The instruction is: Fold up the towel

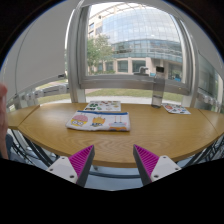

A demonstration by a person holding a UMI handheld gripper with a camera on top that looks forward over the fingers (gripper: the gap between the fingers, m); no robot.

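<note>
My gripper [113, 160] is open and empty, its two fingers with magenta pads [82, 160] held above the near edge of a round wooden table [150, 130]. Nothing stands between the fingers. A folded patterned cloth or printed sheet [99, 121] lies flat on the table beyond the fingers, a little to the left. I cannot tell whether it is the towel.
Another flat printed item [102, 105] lies further back and a third [176, 108] at the far right of the table. Chair backs [30, 150] stand at the near edge on both sides. Big windows [130, 50] show buildings behind. A person's skin [3, 100] shows at the far left.
</note>
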